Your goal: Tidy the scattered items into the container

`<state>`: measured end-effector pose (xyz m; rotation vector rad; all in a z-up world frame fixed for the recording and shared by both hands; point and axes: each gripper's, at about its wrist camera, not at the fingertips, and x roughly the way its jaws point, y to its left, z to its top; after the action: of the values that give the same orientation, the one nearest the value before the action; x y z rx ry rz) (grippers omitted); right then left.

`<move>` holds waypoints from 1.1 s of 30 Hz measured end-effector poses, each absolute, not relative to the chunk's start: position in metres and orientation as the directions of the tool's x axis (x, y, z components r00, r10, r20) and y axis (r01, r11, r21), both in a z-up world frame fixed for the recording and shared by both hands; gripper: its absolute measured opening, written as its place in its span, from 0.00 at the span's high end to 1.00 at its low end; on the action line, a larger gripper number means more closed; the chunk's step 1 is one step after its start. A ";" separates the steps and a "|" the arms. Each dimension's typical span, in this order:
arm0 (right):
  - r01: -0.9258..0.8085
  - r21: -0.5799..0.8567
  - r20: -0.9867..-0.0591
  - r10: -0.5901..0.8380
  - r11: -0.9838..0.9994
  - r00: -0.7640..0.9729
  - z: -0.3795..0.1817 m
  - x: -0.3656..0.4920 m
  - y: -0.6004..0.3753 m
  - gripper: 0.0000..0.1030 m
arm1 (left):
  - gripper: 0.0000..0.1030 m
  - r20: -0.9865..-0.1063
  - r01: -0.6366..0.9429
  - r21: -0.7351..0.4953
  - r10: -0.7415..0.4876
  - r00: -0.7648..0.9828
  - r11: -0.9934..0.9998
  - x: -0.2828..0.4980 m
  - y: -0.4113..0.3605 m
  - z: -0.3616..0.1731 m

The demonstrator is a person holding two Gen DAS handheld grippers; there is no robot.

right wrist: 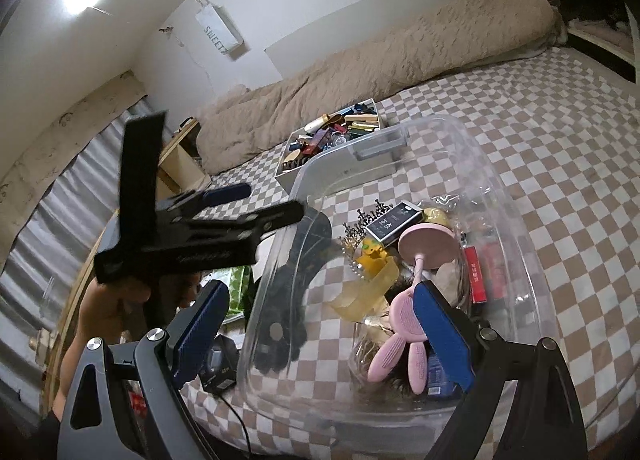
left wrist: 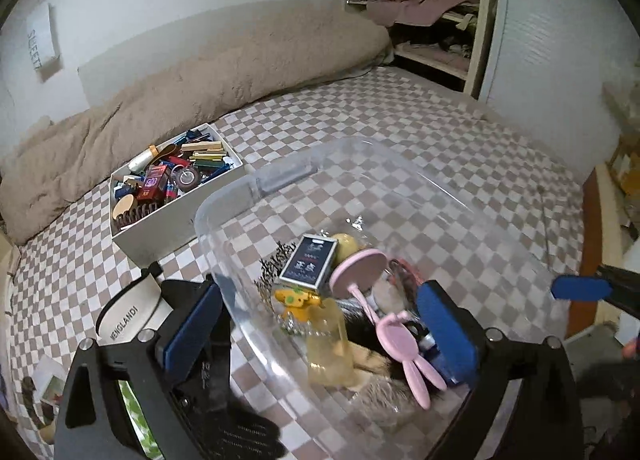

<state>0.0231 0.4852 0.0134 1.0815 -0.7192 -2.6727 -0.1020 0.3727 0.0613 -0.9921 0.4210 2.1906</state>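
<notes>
A clear plastic bin (left wrist: 280, 175) (right wrist: 380, 143) stands on the checked bed. In it lie a pink stand mirror (left wrist: 360, 268) (right wrist: 426, 242), a pink bunny-eared comb (left wrist: 404, 344) (right wrist: 396, 336), a yellowish bottle (left wrist: 328, 348), a dark card box (left wrist: 308, 264) (right wrist: 394, 225), a yellow toy (left wrist: 296, 300) and a red box (right wrist: 486, 272). My left gripper (left wrist: 320, 328) (right wrist: 260, 201) is open, its fingers straddling the bin's near left wall and holding nothing. My right gripper (right wrist: 320, 334) is open too, empty, over the bin's near edge; one blue pad (left wrist: 580, 288) shows at right.
A white box (left wrist: 176, 175) (right wrist: 336, 135) full of several small items sits behind the bin. A white MENGLANDI item (left wrist: 128, 312), a small black box (right wrist: 218, 368) and a green dotted packet (right wrist: 236, 280) lie left of the bin. A beige duvet (left wrist: 200, 79) lines the wall.
</notes>
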 end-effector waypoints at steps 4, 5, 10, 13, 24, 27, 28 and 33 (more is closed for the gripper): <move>-0.043 0.475 -0.615 -0.296 -0.879 -0.731 0.017 0.030 0.481 0.09 | 0.00 -0.746 -0.689 0.022 0.447 -0.494 -0.724 -0.088 0.358 0.064; -0.046 0.476 -0.616 -0.295 -0.878 -0.731 0.017 0.032 0.481 0.09 | 0.00 -0.747 -0.689 0.022 0.446 -0.493 -0.725 -0.084 0.354 0.064; -0.070 0.468 -0.625 -0.274 -0.881 -0.731 0.016 0.039 0.477 0.09 | 0.00 -0.745 -0.692 -0.013 0.469 -0.475 -0.722 -0.070 0.333 0.065; -0.083 0.454 -0.633 -0.255 -0.887 -0.731 0.014 0.042 0.473 0.09 | 0.00 -0.739 -0.696 -0.021 0.480 -0.473 -0.718 -0.063 0.324 0.068; -0.136 0.331 -0.647 -0.120 -0.934 -0.753 0.015 0.057 0.449 0.00 | 0.00 -0.730 -0.700 -0.044 0.501 -0.465 -0.713 -0.039 0.293 0.077; -0.150 0.303 -0.640 -0.084 -0.941 -0.763 0.016 0.061 0.441 0.00 | 0.00 -0.725 -0.698 -0.043 0.503 -0.470 -0.714 -0.033 0.284 0.079; -0.152 0.301 -0.642 -0.083 -0.942 -0.762 0.016 0.062 0.440 0.00 | 0.00 -0.723 -0.698 -0.044 0.504 -0.472 -0.715 -0.032 0.281 0.079; -0.144 0.291 -0.651 -0.086 -0.946 -0.754 0.017 0.062 0.428 0.00 | 0.00 -0.717 -0.688 -0.056 0.509 -0.477 -0.723 -0.029 0.265 0.082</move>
<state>0.0625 0.4279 0.0165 1.1118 -0.5194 -2.9260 -0.0289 0.2654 0.0821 -0.9608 0.3122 2.2018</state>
